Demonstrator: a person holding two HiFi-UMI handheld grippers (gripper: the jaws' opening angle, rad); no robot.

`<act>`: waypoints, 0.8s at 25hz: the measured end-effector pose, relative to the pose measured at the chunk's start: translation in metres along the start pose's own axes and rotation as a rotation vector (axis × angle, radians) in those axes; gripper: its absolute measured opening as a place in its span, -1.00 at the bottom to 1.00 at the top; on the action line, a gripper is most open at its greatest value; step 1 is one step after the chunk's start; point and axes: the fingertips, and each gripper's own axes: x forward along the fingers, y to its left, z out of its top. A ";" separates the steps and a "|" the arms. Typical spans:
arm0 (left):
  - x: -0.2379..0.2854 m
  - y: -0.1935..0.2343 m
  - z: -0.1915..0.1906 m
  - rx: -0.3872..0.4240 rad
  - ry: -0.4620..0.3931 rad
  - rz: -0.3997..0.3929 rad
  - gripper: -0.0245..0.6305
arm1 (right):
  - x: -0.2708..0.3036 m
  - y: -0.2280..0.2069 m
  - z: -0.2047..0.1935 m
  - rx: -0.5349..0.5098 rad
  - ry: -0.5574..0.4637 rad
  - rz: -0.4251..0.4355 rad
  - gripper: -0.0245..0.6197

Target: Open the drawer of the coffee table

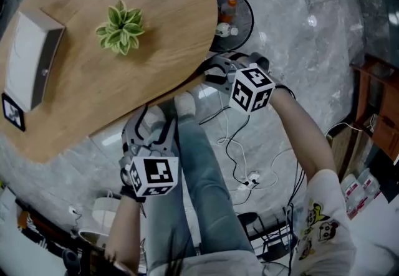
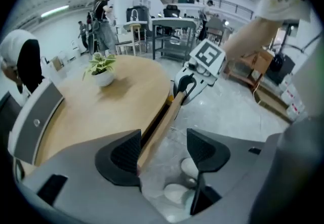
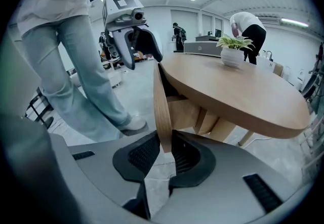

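Observation:
The oval wooden coffee table [image 1: 87, 100] fills the upper left of the head view. Its drawer front [image 3: 162, 101] is a thin wooden panel that stands out from under the tabletop edge. My right gripper [image 3: 163, 154] is shut on one end of that panel, with a pad on each side of the wood. Seen from the left gripper view, the same drawer front [image 2: 159, 129] runs away to the right gripper [image 2: 188, 86]. My left gripper [image 2: 164, 152] is open at the panel's other end. The wood lies just beside its left pad [image 2: 126, 153].
A potted plant [image 1: 121, 27] and a white tissue box [image 1: 31, 57] sit on the tabletop. The person's legs and shoes [image 1: 184, 106] stand between the grippers. A floor fan [image 1: 234, 16] and cables with a power strip [image 1: 249, 180] lie on the grey floor. People stand in the background.

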 end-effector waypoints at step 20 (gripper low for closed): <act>0.022 -0.028 -0.055 0.352 0.215 -0.080 -0.15 | -0.004 0.070 -0.016 -0.068 0.081 0.120 -0.73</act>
